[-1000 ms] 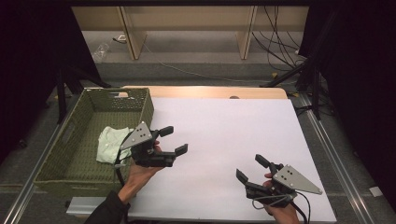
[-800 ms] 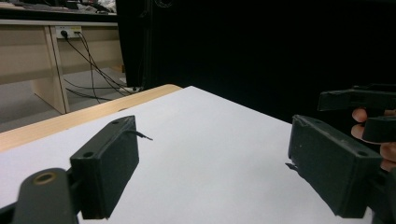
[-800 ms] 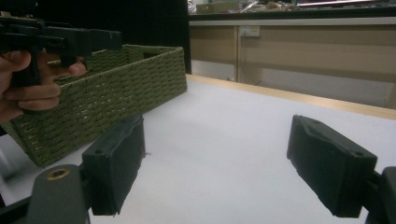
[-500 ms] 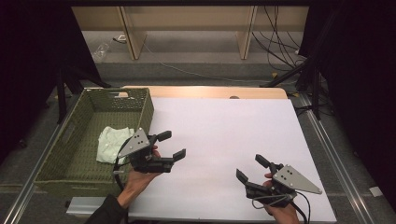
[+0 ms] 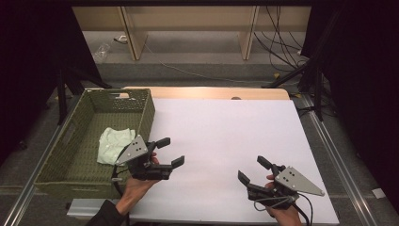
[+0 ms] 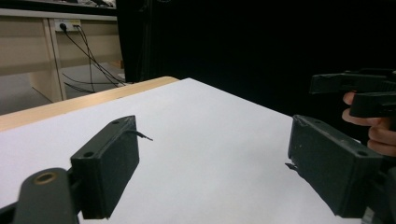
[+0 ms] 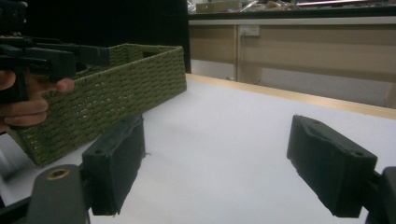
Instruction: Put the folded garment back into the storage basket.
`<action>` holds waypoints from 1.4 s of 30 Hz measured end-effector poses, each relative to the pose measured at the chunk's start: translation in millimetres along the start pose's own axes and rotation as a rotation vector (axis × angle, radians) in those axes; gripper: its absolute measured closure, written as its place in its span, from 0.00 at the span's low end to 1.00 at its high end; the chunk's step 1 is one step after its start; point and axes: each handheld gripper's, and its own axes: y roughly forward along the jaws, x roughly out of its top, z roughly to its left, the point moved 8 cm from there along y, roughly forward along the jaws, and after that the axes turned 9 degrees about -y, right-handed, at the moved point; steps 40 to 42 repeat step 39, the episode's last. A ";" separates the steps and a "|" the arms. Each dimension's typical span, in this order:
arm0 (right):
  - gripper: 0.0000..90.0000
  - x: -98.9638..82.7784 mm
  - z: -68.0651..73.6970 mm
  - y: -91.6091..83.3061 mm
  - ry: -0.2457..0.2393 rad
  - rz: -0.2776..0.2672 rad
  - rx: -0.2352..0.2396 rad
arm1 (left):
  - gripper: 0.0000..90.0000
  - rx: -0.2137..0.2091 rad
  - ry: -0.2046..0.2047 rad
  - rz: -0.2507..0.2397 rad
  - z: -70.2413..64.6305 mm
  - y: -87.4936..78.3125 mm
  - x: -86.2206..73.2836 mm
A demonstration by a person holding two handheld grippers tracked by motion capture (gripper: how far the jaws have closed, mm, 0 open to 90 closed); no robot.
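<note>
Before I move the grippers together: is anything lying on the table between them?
No. In the high view, only bare white table lies between the left gripper and the right gripper.

Woven basket point(image 5: 80, 141) on the table's point(image 5: 226, 132) left edge, crumpled cloth point(image 5: 114, 143) inside it, left gripper point(image 5: 170, 152) just right of the basket, right gripper point(image 5: 252, 170) near the front right

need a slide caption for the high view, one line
Two open hand-held tools, left tool and right tool, over white table; pale cloth in green woven basket.
</note>
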 end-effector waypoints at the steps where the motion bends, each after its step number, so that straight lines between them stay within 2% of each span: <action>1: 0.22 0.0 0.1 0.1 0.000 -0.001 0.000 | 0.17 0.002 0.005 0.002 -0.1 -0.4 -0.8; 8: 0.22 -0.2 0.4 0.4 0.001 0.000 0.001 | 0.17 0.031 0.045 -0.006 1.3 -3.7 -7.2; 14: 0.23 -0.1 0.8 0.1 0.002 0.001 0.001 | 0.17 0.044 0.039 -0.015 1.0 -6.0 -9.7; 22: 0.23 -0.2 0.6 -0.1 0.002 0.002 0.002 | 0.17 0.036 0.020 -0.032 1.4 -8.5 -8.7; 42: 0.23 -0.2 0.6 0.4 0.000 -0.001 0.003 | 0.17 0.031 0.024 -0.030 0.5 -6.9 -9.3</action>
